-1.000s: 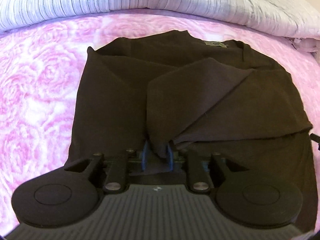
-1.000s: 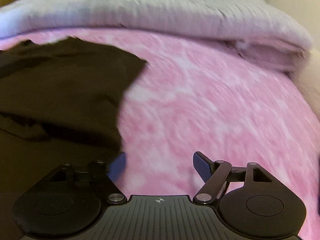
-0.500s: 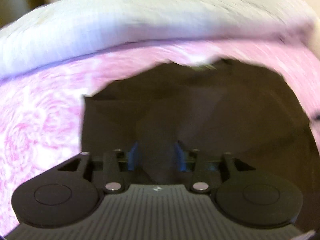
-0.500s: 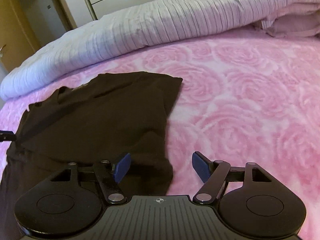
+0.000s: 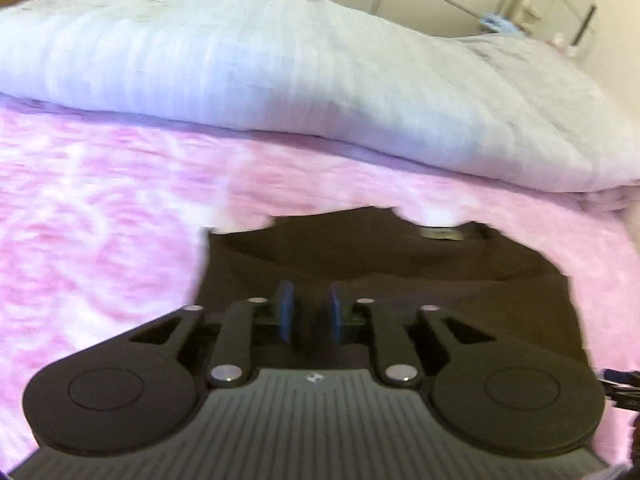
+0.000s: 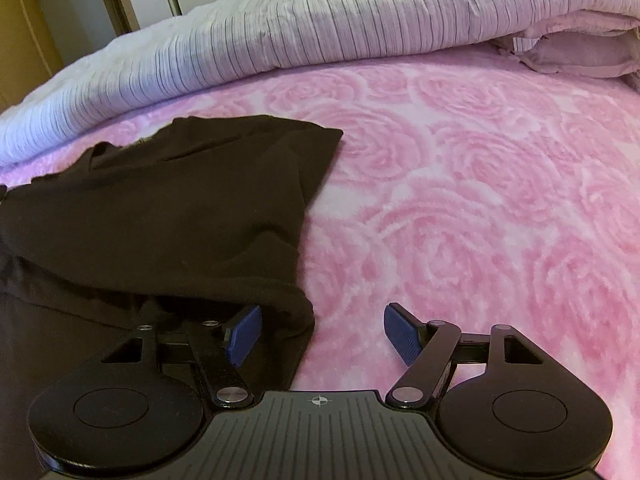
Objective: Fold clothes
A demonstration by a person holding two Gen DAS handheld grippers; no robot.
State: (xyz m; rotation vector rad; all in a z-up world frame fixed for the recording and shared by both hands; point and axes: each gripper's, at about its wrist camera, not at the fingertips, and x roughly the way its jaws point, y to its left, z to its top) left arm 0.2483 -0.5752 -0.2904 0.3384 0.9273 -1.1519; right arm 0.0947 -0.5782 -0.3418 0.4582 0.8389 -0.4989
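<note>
Right wrist: dark shirt [image 6: 168, 208] beside gaping right hand-held gripper [image 6: 322, 330]; left hand-held gripper [image 5: 308, 312] pinching shirt.

Your left gripper [image 5: 308, 310]: blue pads [image 5: 285, 316] drawn close, a narrow gap between them. The view is blurred, so whether dark cloth sits in that gap can't be told. Gripper points forward and slightly down.

Your right gripper [image 6: 322, 330]: fingers spread wide, blue pads [image 6: 400, 334] well apart, nothing between them. Left pad lies against dark fabric; right pad is clear. Held low, level.
</note>
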